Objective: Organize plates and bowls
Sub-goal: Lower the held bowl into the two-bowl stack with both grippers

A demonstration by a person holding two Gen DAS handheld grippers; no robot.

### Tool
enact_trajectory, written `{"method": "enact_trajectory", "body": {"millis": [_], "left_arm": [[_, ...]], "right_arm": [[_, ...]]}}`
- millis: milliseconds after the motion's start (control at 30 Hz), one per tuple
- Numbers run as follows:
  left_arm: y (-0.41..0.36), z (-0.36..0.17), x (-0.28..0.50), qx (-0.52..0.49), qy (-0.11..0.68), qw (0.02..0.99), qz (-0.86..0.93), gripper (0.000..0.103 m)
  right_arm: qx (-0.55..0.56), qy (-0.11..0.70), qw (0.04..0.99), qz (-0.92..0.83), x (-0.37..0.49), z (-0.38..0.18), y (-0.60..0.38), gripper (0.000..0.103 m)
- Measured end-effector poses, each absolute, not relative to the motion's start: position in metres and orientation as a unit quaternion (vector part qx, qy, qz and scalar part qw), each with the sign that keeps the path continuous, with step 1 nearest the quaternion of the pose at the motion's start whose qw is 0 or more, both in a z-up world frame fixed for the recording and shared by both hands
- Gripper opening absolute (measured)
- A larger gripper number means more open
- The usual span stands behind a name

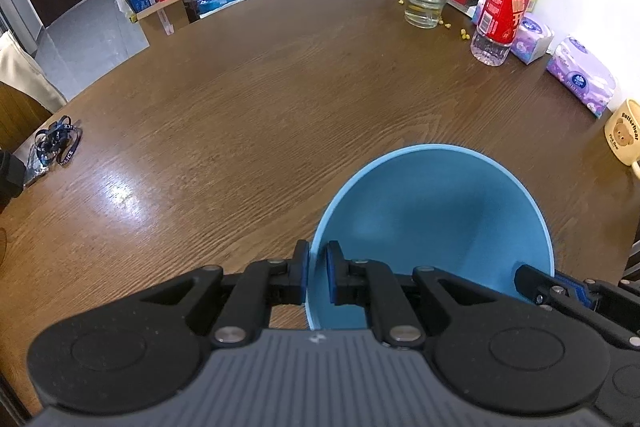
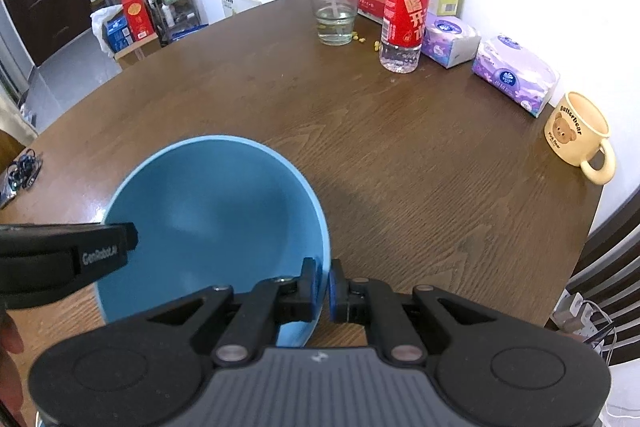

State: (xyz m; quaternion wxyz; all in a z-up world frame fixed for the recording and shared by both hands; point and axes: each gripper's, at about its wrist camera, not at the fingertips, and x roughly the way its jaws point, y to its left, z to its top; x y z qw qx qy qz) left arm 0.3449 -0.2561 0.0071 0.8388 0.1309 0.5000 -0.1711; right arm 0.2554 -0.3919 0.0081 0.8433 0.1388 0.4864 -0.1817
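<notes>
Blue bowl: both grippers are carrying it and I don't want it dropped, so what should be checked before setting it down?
1. left gripper clamped on the rim of the blue bowl: ok.
2. right gripper clamped on the opposite rim: ok.
3. Bowl empty: ok.
4. Bare table ahead: ok.
5. Clear of the bear mug and bottle: ok.
6. Space under the bowl: cannot tell.

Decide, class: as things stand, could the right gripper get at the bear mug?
Probably not yet. The right gripper is shut on the blue bowl's rim. The bare table toward the bear mug leaves the way free once it lets go.
</notes>
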Motion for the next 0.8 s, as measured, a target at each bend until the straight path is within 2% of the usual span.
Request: {"method": "enact_trajectory", "body": {"millis": [800], "left_arm": [[-0.258,-0.009,0.349,0.136,0.518,0.828,-0.167,0.01]], "right_arm": [[0.129,0.496,0.84,-0.181,0.26,0.0,-0.393,0.007]]}}
